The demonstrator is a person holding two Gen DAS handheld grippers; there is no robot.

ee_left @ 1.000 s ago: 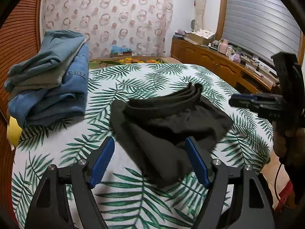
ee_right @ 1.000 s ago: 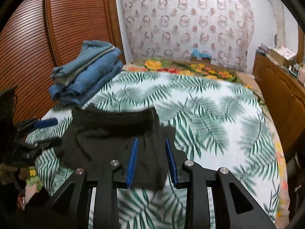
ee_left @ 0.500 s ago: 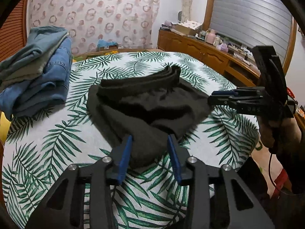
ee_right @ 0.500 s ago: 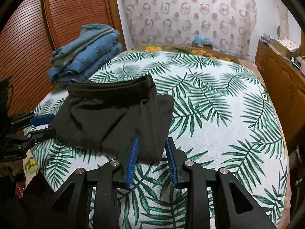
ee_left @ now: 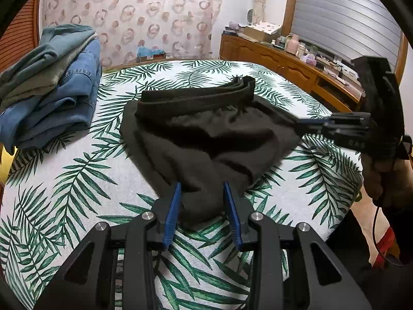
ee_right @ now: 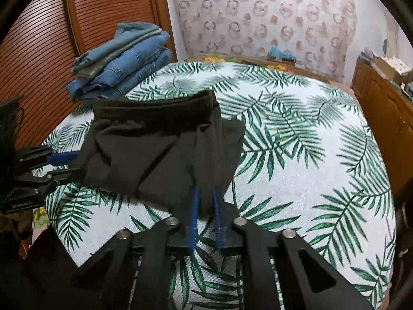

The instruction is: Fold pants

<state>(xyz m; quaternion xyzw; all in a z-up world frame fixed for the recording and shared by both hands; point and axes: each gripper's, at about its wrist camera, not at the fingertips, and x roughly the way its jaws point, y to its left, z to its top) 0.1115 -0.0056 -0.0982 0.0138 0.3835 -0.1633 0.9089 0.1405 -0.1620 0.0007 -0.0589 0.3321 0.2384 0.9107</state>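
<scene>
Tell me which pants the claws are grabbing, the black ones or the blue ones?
The black pants spread on the leafy bed. Both the left claw and right claw straddle their near corners; the blue jeans pile sits untouched by the wardrobe.

Bed (ee_left: 85,180) (ee_right: 322,170): white cover printed with green palm fronds; lies directly beneath and ahead of both tongs.

Stack of folded jeans (ee_left: 51,87) (ee_right: 121,62): blue denim with a grey-green garment on top; on the bed, ahead and left of both tongs, well apart from them.

Patterned curtain (ee_left: 144,18) (ee_right: 265,13): pale, with brown ring motifs; far ahead, behind the bed.

Slatted wooden door (ee_right: 51,31): reddish brown; far left of the right tongs, behind the jeans.

Wooden sideboard (ee_left: 278,62) (ee_right: 382,108): ahead and right; small jars and a cardboard box (ee_left: 260,29) on top.

Roller blind (ee_left: 343,13): grey, upper right, above the sideboard.
</scene>
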